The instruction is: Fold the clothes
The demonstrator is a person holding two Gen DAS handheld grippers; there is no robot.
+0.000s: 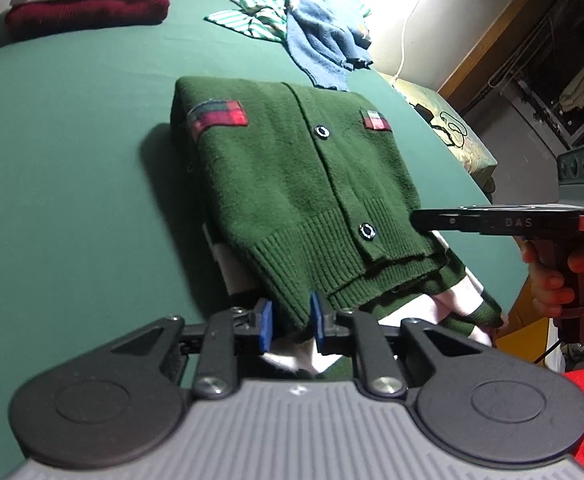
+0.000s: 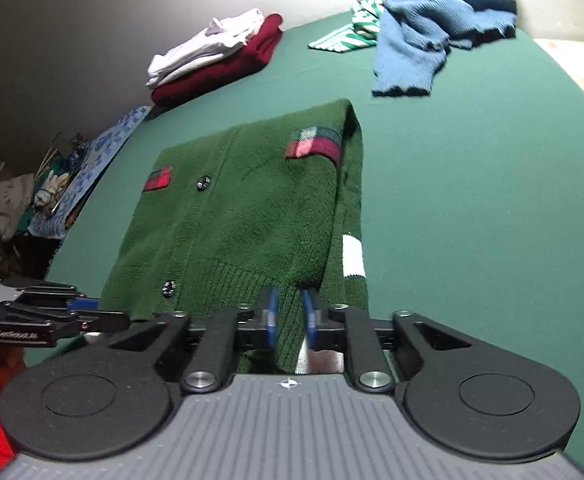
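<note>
My left hand-held gripper (image 1: 292, 320) and right hand-held gripper (image 2: 289, 316) each pinch the ribbed hem of the green cardigan (image 1: 287, 176), which lies folded on the green desk (image 1: 71, 160) near me.

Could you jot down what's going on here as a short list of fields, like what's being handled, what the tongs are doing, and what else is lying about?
Surface: green table
Item in hand: green cardigan, buttoned, plaid patches
Left tongs: clamped on the ribbed hem, near one corner
Right tongs: clamped on the hem at the other side
Done pile: folded white clothes on a folded red garment
Waiting: blue sweater and green-striped garment, both crumpled
</note>
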